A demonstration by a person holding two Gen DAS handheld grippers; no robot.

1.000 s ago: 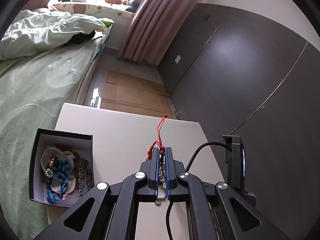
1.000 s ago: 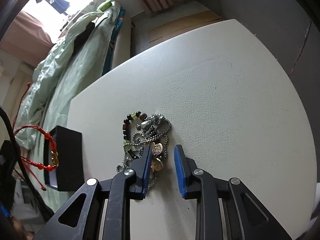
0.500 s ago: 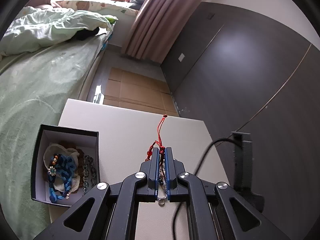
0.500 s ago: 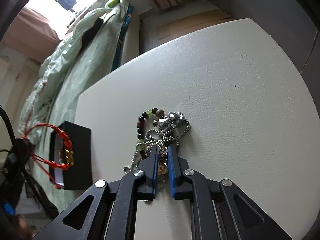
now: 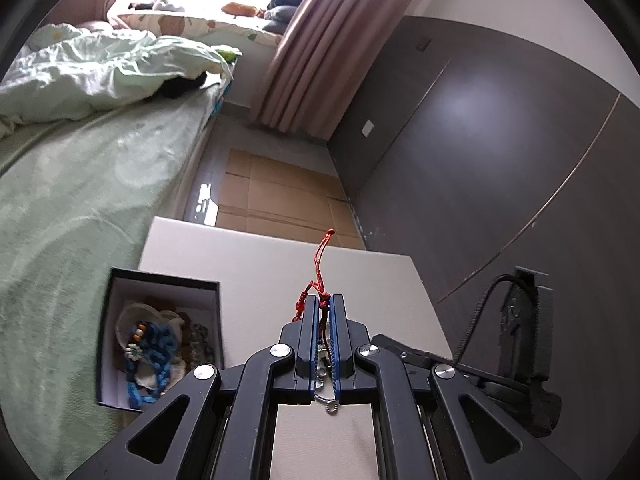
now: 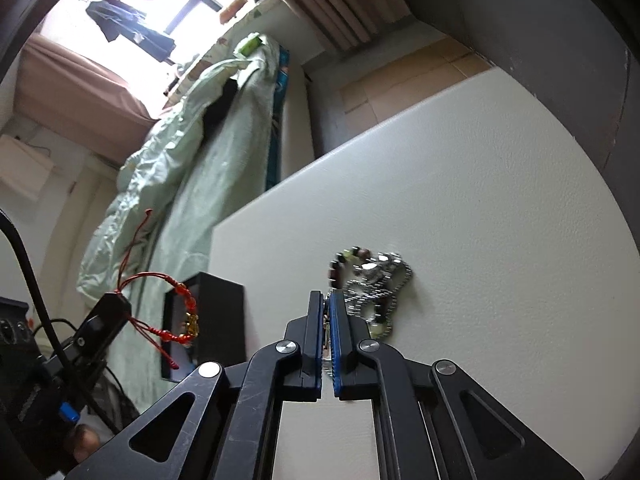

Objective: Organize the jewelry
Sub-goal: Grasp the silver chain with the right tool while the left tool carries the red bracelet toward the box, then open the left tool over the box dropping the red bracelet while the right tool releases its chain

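My left gripper is shut on a red cord bracelet and holds it above the white table; the bracelet with its gold charm also shows in the right wrist view. A black jewelry box with blue and beaded pieces sits at the table's left edge. My right gripper is shut on a silver chain from the pile of chains and bead bracelets on the table.
A bed with a green cover runs along the table's left side. A dark wall stands to the right. Cardboard lies on the floor beyond the table. The box also shows in the right wrist view.
My right gripper closed on the chain in the pile and began lifting and tilting. My left gripper kept hold of the red bracelet and shifted slightly toward the box.
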